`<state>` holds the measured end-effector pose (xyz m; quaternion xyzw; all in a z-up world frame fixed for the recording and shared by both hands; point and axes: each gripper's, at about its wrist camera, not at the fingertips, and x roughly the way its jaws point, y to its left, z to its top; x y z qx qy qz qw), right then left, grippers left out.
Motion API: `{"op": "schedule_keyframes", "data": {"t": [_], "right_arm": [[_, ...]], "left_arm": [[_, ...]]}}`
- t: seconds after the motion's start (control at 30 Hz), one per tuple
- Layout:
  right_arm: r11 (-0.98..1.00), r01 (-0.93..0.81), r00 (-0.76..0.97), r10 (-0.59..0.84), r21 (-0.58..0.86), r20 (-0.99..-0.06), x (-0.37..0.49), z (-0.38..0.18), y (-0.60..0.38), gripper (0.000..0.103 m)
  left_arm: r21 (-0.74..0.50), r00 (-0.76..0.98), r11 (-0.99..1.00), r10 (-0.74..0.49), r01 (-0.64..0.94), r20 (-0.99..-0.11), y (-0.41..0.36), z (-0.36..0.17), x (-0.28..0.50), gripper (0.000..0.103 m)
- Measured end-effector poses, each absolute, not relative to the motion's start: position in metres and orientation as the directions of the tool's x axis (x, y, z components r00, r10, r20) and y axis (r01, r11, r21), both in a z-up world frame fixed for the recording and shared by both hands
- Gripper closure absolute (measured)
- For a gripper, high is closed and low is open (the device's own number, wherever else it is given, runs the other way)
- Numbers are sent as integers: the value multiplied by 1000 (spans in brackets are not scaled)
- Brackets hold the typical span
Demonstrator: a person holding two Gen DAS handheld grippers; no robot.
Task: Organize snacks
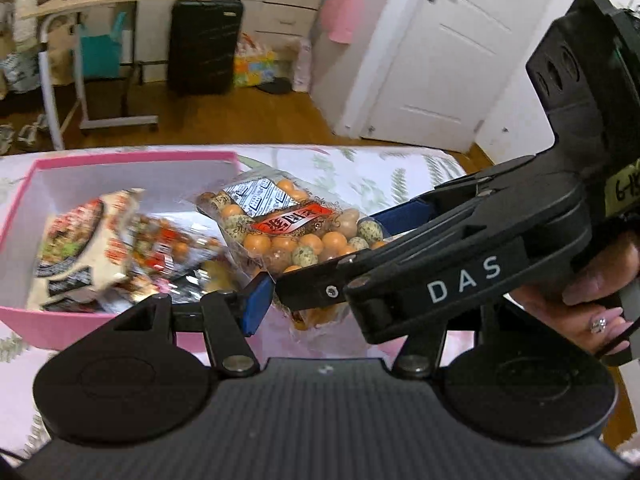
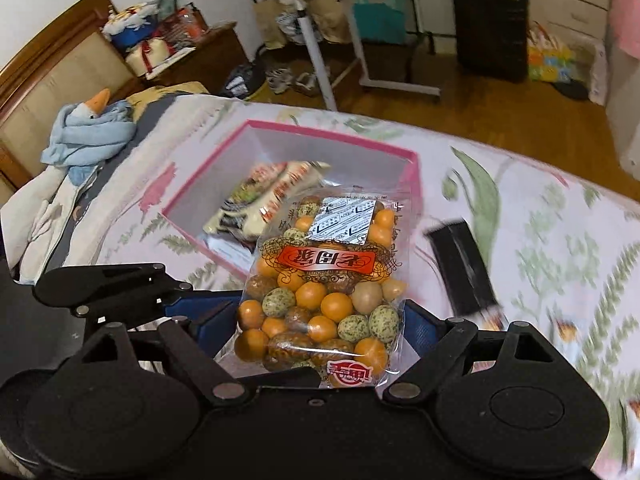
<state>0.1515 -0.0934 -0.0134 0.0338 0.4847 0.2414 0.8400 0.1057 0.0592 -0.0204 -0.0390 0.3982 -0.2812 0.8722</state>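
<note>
Snacks first: my right tongs (image 2: 316, 320) are clamped on the clear bag of coated nuts (image 2: 320, 292), gripping its lower half, with the pink box (image 2: 332, 136) just ahead and more packets (image 2: 260, 196) inside. I judge the bag light, soft and slippery, its contents shifting, so a hold across the packed middle seems safest. My left tongs (image 1: 256, 300) sit beside the bag; the right tool hides one finger, so I cannot tell their opening.

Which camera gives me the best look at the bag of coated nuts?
Right wrist view: the bag of coated nuts faces the lens, held in the right hand-held gripper. Left wrist view shows it tilted, partly hidden by that gripper.
</note>
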Motion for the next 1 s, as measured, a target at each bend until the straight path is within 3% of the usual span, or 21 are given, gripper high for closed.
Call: {"op": "schedule_keyframes", "data": {"t": [0.27,0.6,0.77,1.0], "right_arm": [[873,-394,389,441,287,-809,201,-36,-51,13],[883,-251,316,461,396,-829,246,-69,-46,12],[887,-319,313,432,334,-846,252,-80,-31,11],[856,-334,331,499,396,-801,240,-64,-57,11]], "left_arm": [[-316,557,857,-507,407,-658,104,-52,152,47],[-281,497,851,-495,444,-713,109,-73,199,47],[-221,509,876,-436,428,-742,102,-88,202,43],[-86,527,912,-306,400,-793,91,-96,194,42]]}}
